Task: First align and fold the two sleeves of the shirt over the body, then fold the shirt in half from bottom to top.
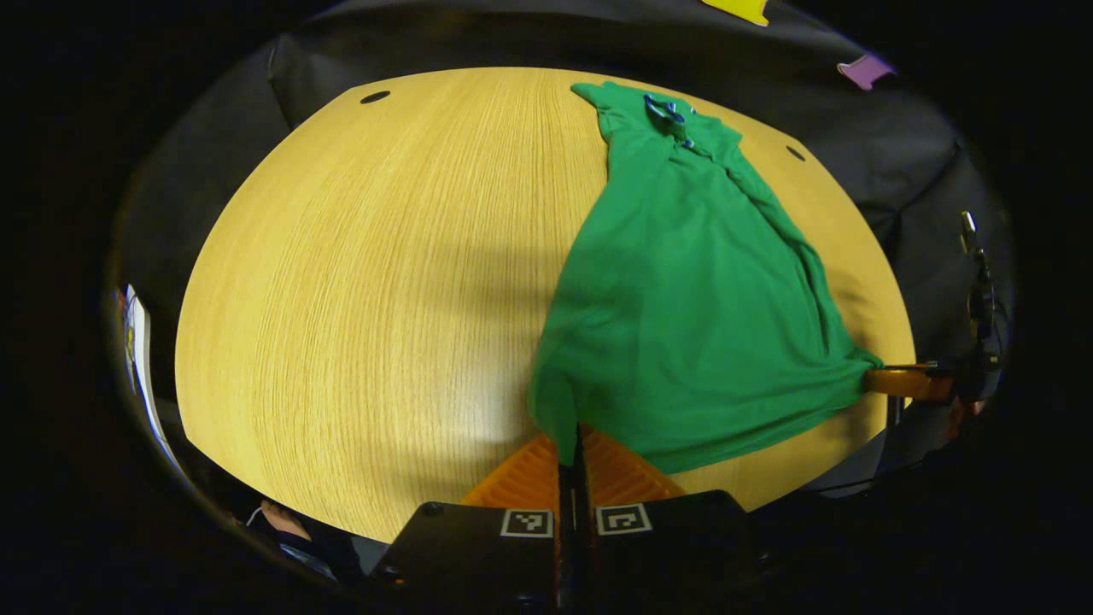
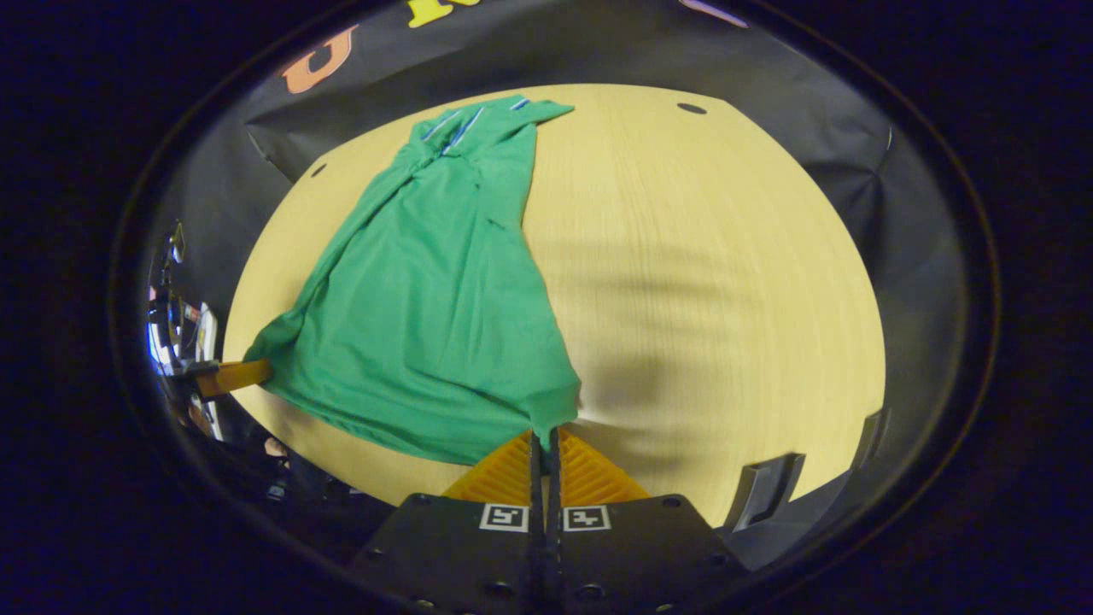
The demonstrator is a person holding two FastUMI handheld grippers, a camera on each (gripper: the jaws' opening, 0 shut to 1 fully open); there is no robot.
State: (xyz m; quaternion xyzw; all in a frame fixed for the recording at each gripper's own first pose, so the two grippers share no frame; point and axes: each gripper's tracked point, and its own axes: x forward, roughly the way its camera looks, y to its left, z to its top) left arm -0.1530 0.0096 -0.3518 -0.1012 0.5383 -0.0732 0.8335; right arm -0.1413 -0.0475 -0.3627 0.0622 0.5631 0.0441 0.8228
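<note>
place: recording booth | cues: black cloth wall [image 1: 905,162]; bare wooden table [image 1: 384,256] with cable holes

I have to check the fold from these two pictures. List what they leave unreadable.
- Sleeves: both views, lost in the bunched green shirt; folded or not, cannot tell.
- Left gripper, right gripper: the pinched hem corners hide between the fingers.
- Table near edge: left gripper view, cut off by the gripper body.
</note>
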